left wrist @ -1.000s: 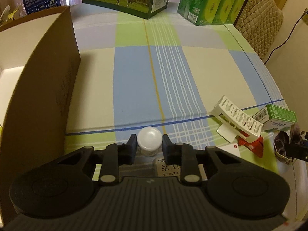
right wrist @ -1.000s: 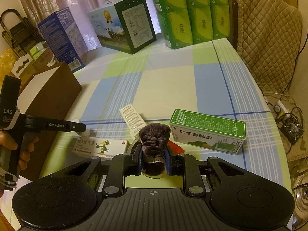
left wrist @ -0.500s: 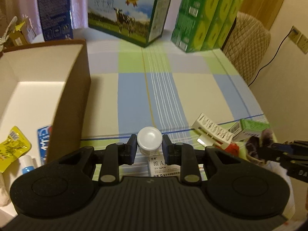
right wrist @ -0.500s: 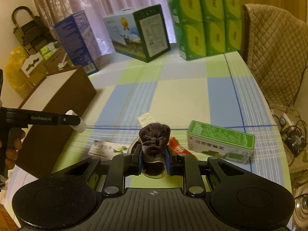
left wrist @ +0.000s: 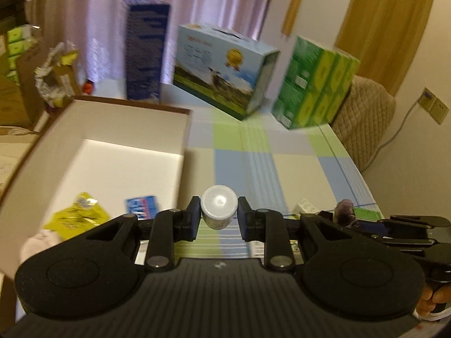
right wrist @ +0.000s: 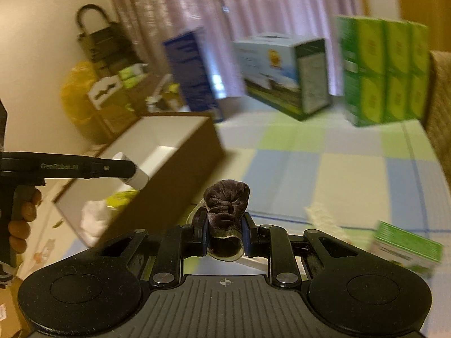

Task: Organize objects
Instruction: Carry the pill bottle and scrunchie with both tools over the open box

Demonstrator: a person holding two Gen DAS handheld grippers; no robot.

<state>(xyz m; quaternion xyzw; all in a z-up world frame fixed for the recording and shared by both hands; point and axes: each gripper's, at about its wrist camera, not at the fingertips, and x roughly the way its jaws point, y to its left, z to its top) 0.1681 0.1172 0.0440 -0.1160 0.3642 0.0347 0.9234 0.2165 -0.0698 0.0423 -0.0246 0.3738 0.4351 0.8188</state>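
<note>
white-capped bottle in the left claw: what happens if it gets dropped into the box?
The white-capped bottle looks round, so it would probably roll on the box floor. It is small and likely light. Smooth sides may slip between the left claw pads.

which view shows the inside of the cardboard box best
The left wrist view: it looks down into the open cardboard box, showing the white floor, a yellow packet and a blue packet. The right wrist view shows mostly its brown outer wall and little of the inside.

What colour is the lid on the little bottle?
White, on the small round bottle pinched in the left gripper; left wrist view shows it best.
</note>
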